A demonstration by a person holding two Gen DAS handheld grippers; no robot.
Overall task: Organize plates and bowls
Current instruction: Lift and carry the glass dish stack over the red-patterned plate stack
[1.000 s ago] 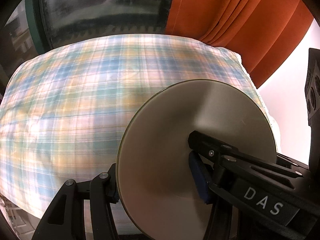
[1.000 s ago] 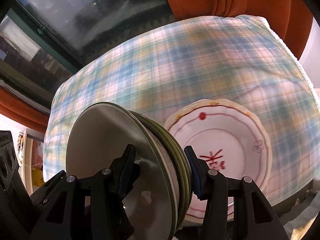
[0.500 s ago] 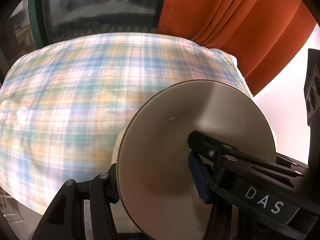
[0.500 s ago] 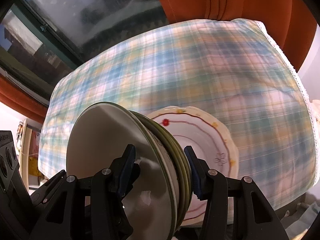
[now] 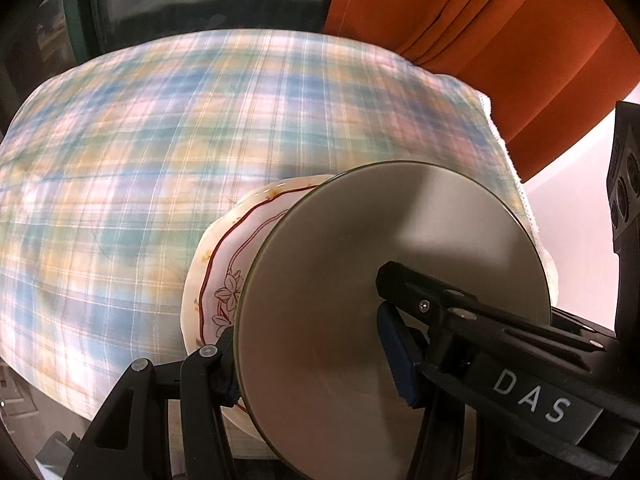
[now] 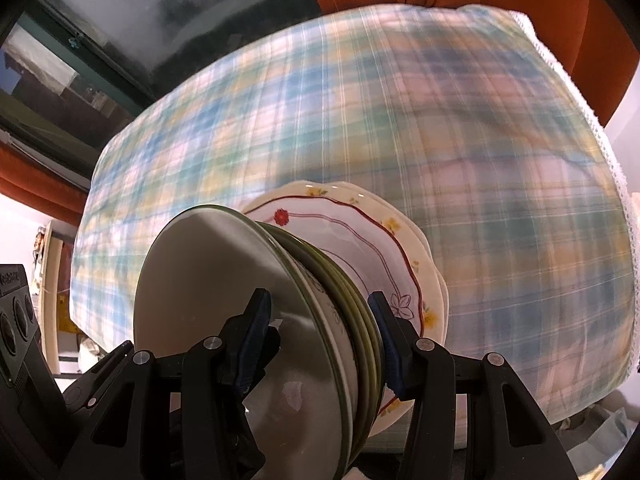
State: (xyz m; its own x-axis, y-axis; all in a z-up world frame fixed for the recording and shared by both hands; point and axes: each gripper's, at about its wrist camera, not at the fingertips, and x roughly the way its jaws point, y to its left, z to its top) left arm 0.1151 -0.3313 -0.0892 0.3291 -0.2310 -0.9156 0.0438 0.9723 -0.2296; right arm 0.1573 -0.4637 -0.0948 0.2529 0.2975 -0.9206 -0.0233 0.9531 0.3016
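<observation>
Step in hand: carrying a stack of green-rimmed bowls (image 6: 256,320) over the floral plate (image 6: 360,248), which looks like the nesting stage of tidying the crockery
Left gripper (image 5: 312,356): pinching the near rim of the stack, one finger inside the top bowl, the other under the outer side
Right gripper (image 6: 320,328): clamped across the stack's edge, several green rims showing between its blue pads (image 6: 256,320)
Stack: held between both claws, tilted steeply toward the cameras in both wrist views, its grey inside facing them; whether it touches the plate I cannot tell
Floral plate: lies flat on the plaid tablecloth (image 5: 160,160) close to the table's near edge, partly hidden behind the stack
Background: orange curtain (image 5: 500,20) past the far right corner, dark window (image 6: 140,20) along the far edge
Next move, as I judge it: level the stack, centre it over the plate's well, lower it gently, then spread both claws
Risk: bowls slipping against each other while tilted
</observation>
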